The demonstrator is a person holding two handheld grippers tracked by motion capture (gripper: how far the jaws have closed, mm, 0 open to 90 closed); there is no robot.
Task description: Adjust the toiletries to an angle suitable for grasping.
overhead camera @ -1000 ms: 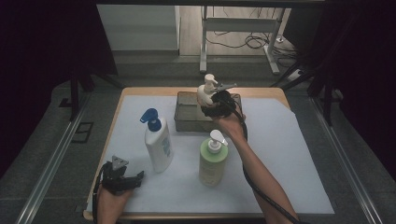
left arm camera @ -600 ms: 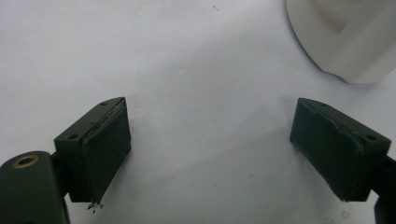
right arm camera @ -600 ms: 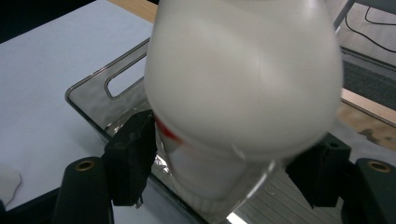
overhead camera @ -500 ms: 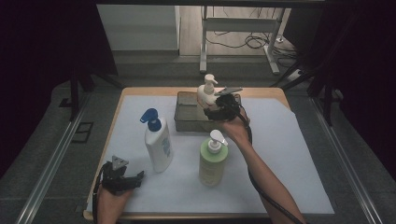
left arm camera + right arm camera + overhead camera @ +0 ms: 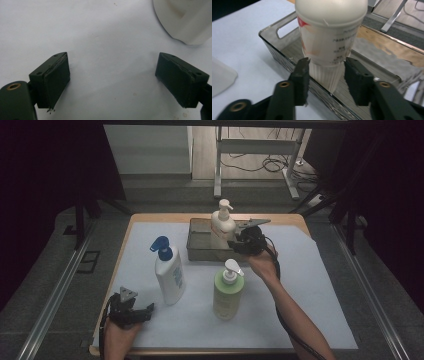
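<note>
A cream pump bottle (image 5: 222,222) stands upright in a clear grey tray (image 5: 200,251) at the back of the table. My right gripper (image 5: 235,242) reaches it from the right. In the right gripper view the bottle (image 5: 329,32) sits between the jaws, which have just been closing, and both pads now press on its lower sides; the right gripper (image 5: 327,75) is shut on it. My left gripper (image 5: 145,310) rests near the front left edge, open (image 5: 112,80) over the white sheet with nothing between its jaws.
A white bottle with a blue pump (image 5: 169,272) stands left of centre, its base (image 5: 185,20) showing just beyond my left gripper. A green bottle with a white pump (image 5: 227,290) stands in front of the tray, near my right forearm. The tray's handle end (image 5: 277,32) faces left.
My right hand has shifted slightly to the right beside the tray, and its jaws have narrowed onto the cream bottle. The left hand has stayed put.
</note>
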